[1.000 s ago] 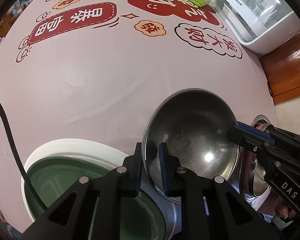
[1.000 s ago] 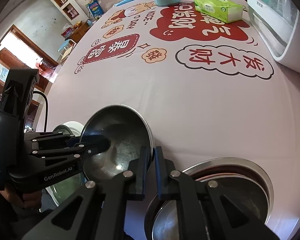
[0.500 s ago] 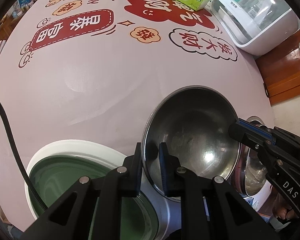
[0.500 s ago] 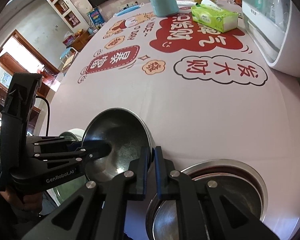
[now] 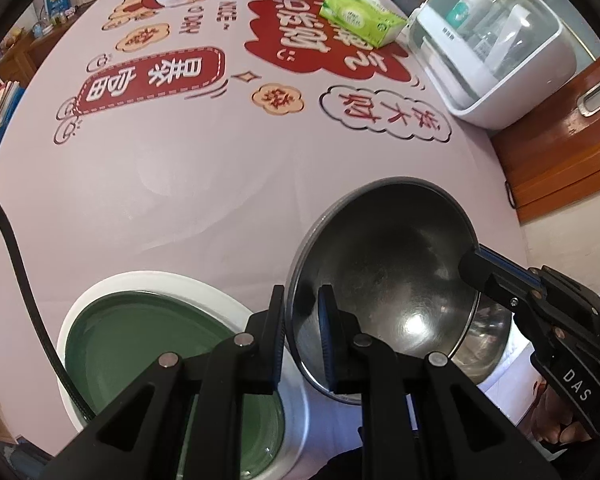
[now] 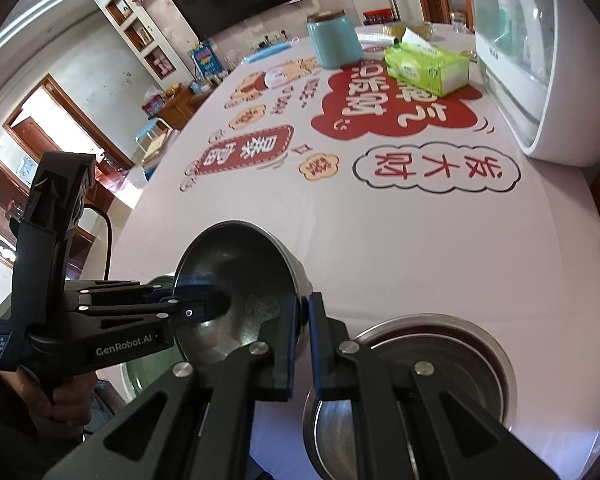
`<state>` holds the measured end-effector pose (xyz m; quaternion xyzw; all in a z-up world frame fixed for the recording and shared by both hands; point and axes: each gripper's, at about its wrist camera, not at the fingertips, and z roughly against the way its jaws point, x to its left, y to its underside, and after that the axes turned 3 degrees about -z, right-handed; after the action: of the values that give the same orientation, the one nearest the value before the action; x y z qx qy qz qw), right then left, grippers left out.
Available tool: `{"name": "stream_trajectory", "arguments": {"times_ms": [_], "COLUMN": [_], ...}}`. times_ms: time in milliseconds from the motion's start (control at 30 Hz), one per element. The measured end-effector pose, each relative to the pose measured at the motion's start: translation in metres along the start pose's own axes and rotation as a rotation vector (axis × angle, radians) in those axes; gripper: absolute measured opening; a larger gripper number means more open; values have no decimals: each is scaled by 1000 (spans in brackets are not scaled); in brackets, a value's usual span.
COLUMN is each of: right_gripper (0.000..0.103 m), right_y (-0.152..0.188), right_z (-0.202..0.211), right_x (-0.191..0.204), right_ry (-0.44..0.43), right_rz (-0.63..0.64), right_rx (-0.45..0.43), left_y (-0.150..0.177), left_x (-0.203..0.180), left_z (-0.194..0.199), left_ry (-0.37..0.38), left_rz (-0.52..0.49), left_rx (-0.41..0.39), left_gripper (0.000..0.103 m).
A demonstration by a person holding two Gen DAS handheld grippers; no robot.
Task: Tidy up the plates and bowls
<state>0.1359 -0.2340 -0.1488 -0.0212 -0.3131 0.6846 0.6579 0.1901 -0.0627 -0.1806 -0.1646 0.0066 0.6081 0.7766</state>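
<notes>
A steel bowl (image 5: 384, 276) hangs above the table, held at opposite rims by both grippers. My left gripper (image 5: 302, 320) is shut on its near-left rim. My right gripper (image 6: 303, 320) is shut on its right rim; it also shows in the left wrist view (image 5: 476, 266). The bowl shows tilted in the right wrist view (image 6: 240, 280). A green plate with a white rim (image 5: 132, 320) lies on the table below left. A second steel bowl (image 6: 432, 364) sits at the near right edge, partly under the held one (image 5: 488, 340).
The pink tablecloth (image 5: 220, 168) bears red printed signs. At the far side stand a teal canister (image 6: 334, 40), a green tissue box (image 6: 428, 68) and a white sterilizer cabinet (image 6: 540, 60). A black cable (image 5: 16, 264) runs at the left.
Both grippers have lifted the steel bowl higher off the table and tilted it. The plate and the second bowl have not moved.
</notes>
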Motion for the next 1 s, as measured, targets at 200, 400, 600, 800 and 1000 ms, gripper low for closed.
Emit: {"name": "stream_trajectory", "arguments": {"times_ms": [200, 400, 600, 800, 1000], "right_gripper": [6, 6, 6, 6, 7], "right_y": [1, 4, 8, 14, 21], "right_z": [18, 35, 49, 62, 69], "right_x": [-4, -16, -29, -49, -70], "right_ry": [-3, 1, 7, 24, 42], "right_rz": [0, -12, -21, -38, -58], "right_rx": [-24, -45, -57, -55, -37], "left_y": [1, 4, 7, 8, 12], "left_x": [-15, -35, -56, -82, -107], "left_z": [14, 21, 25, 18, 5], "left_ry": [-12, -13, -8, -2, 4], "left_rz": [-25, -43, -58, -84, -100], "left_rx": [-6, -14, -18, 3, 31], "left_gripper": [14, 14, 14, 14, 14]}}
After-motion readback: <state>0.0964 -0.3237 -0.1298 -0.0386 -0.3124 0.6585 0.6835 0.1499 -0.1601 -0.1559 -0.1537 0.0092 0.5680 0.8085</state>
